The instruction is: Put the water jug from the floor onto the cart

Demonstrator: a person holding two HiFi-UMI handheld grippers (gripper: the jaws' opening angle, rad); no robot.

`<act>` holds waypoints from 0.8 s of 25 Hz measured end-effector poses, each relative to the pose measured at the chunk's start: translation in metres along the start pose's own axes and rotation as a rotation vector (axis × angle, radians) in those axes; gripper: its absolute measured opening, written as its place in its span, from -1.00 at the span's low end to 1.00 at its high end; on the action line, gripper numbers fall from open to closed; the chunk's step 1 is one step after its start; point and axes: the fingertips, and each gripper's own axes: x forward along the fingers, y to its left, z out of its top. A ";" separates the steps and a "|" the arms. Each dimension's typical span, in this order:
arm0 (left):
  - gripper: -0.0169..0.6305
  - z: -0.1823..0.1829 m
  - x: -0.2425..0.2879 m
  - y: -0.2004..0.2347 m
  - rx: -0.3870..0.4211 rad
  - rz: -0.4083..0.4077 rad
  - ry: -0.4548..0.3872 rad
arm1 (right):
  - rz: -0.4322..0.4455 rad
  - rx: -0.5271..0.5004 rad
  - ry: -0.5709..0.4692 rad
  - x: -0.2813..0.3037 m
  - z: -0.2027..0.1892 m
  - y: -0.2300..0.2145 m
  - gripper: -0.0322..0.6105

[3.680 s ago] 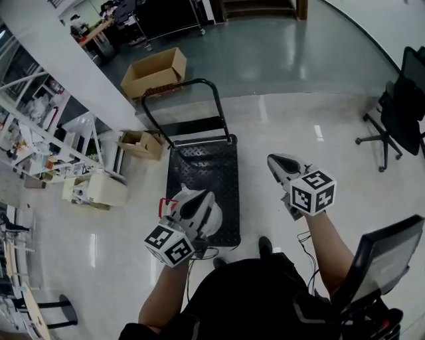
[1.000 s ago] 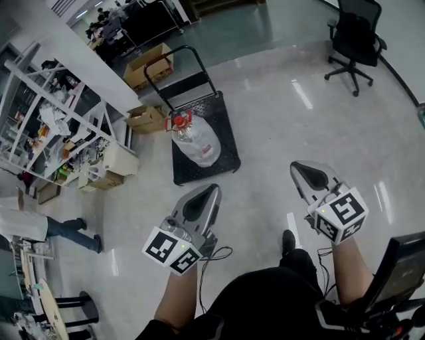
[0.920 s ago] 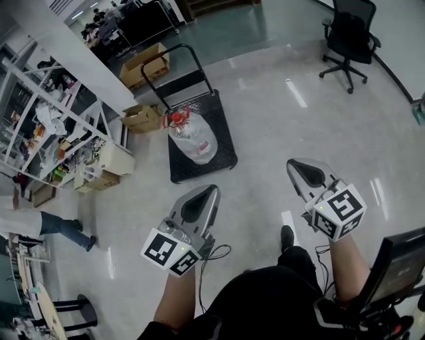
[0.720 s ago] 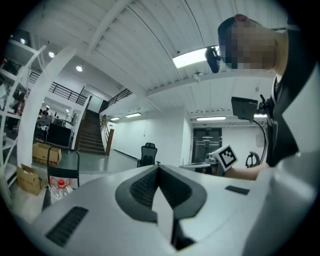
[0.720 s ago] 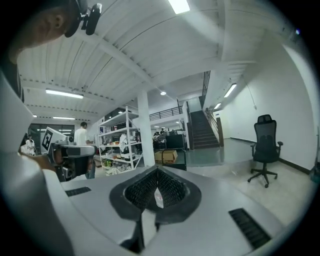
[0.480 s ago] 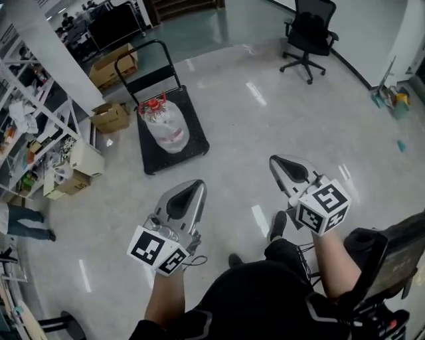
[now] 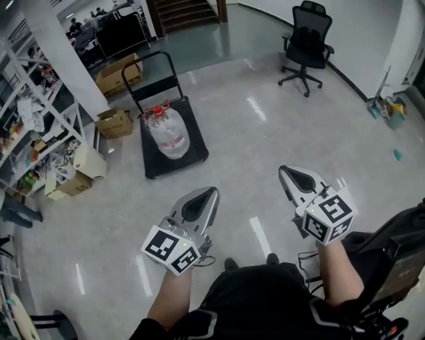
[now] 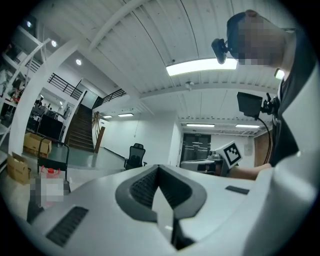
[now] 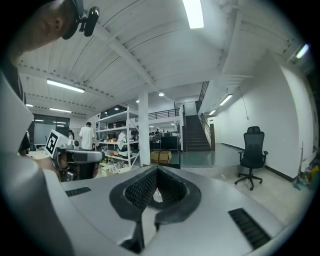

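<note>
"Red cap, clear body: is that the water jug (image 7: 167,133) over there?"

"It is. It stands on the black deck of the cart (image 7: 194,150), toward the handle end, with its cap up. No part of it touches the floor."

"And the person's two tongs?"

"Both are well apart from the cart, held out in front of the person over bare grey floor. The left gripper (image 7: 211,191) has its jaws pressed together, the dark pads meeting in one line, with nothing caught between them. The right gripper (image 7: 286,170) is the same, closed tight and carrying nothing."

"Which way do they point?"

"Roughly level, out toward the open hall. The left one aims more toward the cart's side of the room, the right one toward the office chair (image 7: 306,41) by the far wall."

"What else is near the cart?"

"A small open cardboard box (image 7: 114,123) lies just beside its left edge. A bigger box (image 7: 119,75) sits past the handle, and a white shelving rack (image 7: 32,126) crowded with odds and ends runs along the left. The stairs (image 7: 186,13) rise at the back."

"Anyone touching the jug?"

"No one. It stands alone on the deck."
</note>
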 end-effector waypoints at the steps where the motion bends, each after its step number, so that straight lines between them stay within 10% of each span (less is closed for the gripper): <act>1: -0.95 -0.001 0.002 -0.007 -0.001 -0.004 0.004 | -0.004 0.000 -0.003 -0.005 0.001 -0.003 -0.89; 20: -0.95 0.004 0.014 -0.073 0.067 0.007 0.026 | 0.051 -0.018 -0.054 -0.052 0.008 -0.019 -0.90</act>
